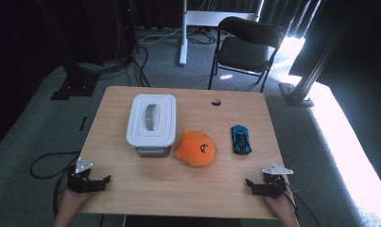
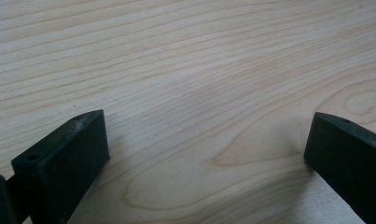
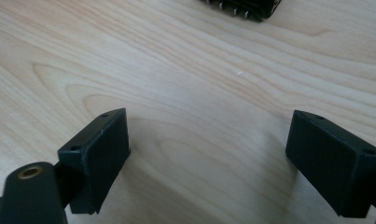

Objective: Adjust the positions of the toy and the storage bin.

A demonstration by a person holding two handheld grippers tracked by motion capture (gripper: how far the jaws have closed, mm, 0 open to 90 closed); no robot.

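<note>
Grippers [image 1: 103, 182] [image 1: 250, 184] gape on table [image 1: 188, 189]; no writing legible

Your orange plush toy [image 1: 196, 149] sits mid-bench, just right of the closed white lidded box [image 1: 151, 119]; the blue toy car [image 1: 240, 138] lies farther right.

Wooden bench [image 1: 131, 189] w/ small round hole [image 1: 216, 102] near far edge, black folding chair [image 1: 247, 47] behind it, white post [image 1: 183, 33] beside chair, black cables [image 1: 131, 66] on grey carpet [image 1: 37, 123], dark curtains at back
</note>
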